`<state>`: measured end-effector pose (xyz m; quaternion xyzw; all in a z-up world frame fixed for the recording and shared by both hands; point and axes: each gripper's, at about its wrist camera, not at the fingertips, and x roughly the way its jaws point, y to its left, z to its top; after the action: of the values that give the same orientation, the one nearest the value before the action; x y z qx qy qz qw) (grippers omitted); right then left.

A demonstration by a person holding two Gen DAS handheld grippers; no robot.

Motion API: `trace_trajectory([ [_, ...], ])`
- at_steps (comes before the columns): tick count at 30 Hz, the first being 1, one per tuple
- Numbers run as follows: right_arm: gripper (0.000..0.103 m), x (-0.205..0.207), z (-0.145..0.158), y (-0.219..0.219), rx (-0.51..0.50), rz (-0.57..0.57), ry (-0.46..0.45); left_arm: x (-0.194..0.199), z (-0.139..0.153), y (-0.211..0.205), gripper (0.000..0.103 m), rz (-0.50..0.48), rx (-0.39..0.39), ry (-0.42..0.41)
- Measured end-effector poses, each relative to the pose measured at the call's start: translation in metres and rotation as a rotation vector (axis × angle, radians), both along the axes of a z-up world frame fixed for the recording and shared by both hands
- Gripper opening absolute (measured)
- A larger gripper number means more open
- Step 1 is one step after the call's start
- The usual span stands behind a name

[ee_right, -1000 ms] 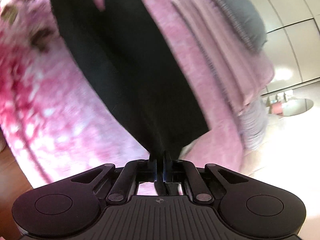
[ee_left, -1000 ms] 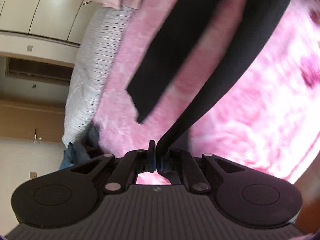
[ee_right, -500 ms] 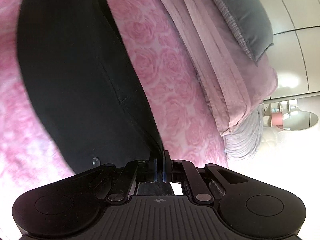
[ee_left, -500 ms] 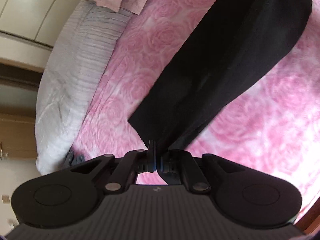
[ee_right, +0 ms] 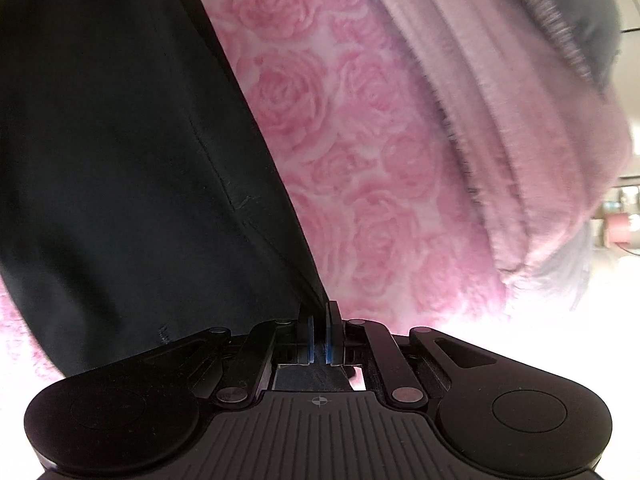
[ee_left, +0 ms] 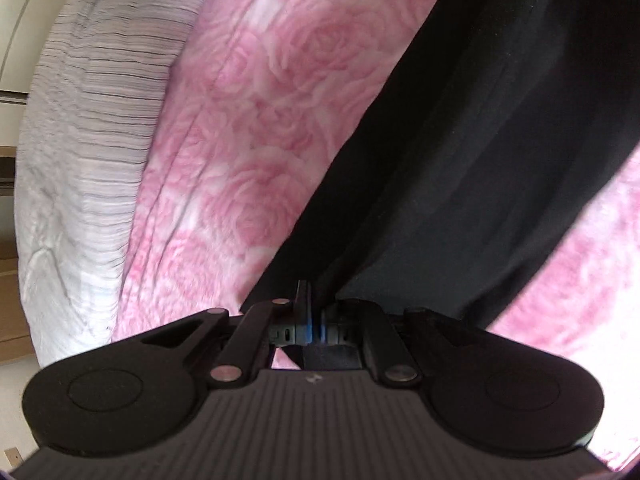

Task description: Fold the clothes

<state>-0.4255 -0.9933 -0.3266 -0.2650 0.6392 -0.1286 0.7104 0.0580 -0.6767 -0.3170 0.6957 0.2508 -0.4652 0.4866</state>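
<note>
The left gripper point(ee_left: 314, 304) is pinching an edge of the black garment point(ee_left: 460, 152) between closed jaws, and the right gripper point(ee_right: 319, 312) is clamping another edge of it — a stitched seam showing nearby. The cloth is lying, apparently flat, across the pink rose-patterned blanket point(ee_right: 360, 140), beside a striped white quilt point(ee_left: 80, 140).

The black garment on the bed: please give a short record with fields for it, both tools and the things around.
garment: black garment, lying on the bedspread
left tool: shut on the black garment's edge
right tool: shut on the black garment's edge
surface: pink rose-pattern bedspread
nearby, left view: white striped bedding
nearby, right view: folded pink blanket, grey pillow
</note>
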Motion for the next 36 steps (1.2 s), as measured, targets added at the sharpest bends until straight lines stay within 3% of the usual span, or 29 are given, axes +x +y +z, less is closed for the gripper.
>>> trace_trajectory([
  [7, 0.003, 0.025, -0.053, -0.042, 0.071, 0.009, 0.022, 0.008, -0.053, -0.027, 0.006, 0.031, 0.035, -0.06],
  [9, 0.005, 0.028, -0.07, -0.051, 0.093, -0.01, 0.024, 0.008, -0.059, -0.028, 0.016, 0.042, 0.028, -0.088],
  [10, 0.014, 0.029, -0.075, -0.054, 0.095, -0.029, 0.005, 0.008, -0.062, -0.028, 0.02, 0.048, 0.024, -0.103],
  [11, 0.024, 0.028, -0.076, -0.055, 0.066, -0.045, -0.023, 0.008, -0.065, -0.029, 0.031, 0.054, 0.02, -0.117],
  [12, 0.05, 0.026, -0.075, -0.054, 0.014, -0.072, -0.062, 0.008, -0.069, -0.03, 0.037, 0.06, 0.017, -0.131],
  [13, 0.069, 0.023, -0.071, -0.055, -0.038, -0.109, -0.111, 0.008, -0.072, -0.03, 0.037, 0.066, 0.013, -0.145],
  [14, 0.072, 0.017, -0.065, -0.055, -0.064, -0.149, -0.153, 0.008, -0.075, -0.031, 0.037, 0.072, 0.009, -0.16],
  [16, 0.072, 0.005, -0.054, -0.055, -0.091, -0.231, -0.212, 0.009, -0.077, -0.031, 0.039, 0.093, 0.0, -0.178],
  [22, 0.072, -0.018, -0.026, -0.031, 0.002, -0.378, -0.297, 0.021, -0.037, -0.019, 0.047, 0.182, -0.07, -0.141],
  [25, 0.072, -0.012, -0.02, 0.0, 0.063, -0.394, -0.343, 0.025, -0.019, -0.011, 0.052, 0.21, -0.1, -0.125],
  [30, 0.072, 0.013, -0.019, 0.06, 0.169, -0.391, -0.386, 0.029, -0.013, 0.02, 0.052, 0.169, -0.119, -0.131],
  [36, 0.072, 0.066, -0.021, 0.141, 0.222, -0.343, -0.366, 0.078, -0.009, 0.069, 0.051, 0.209, -0.204, -0.102],
])
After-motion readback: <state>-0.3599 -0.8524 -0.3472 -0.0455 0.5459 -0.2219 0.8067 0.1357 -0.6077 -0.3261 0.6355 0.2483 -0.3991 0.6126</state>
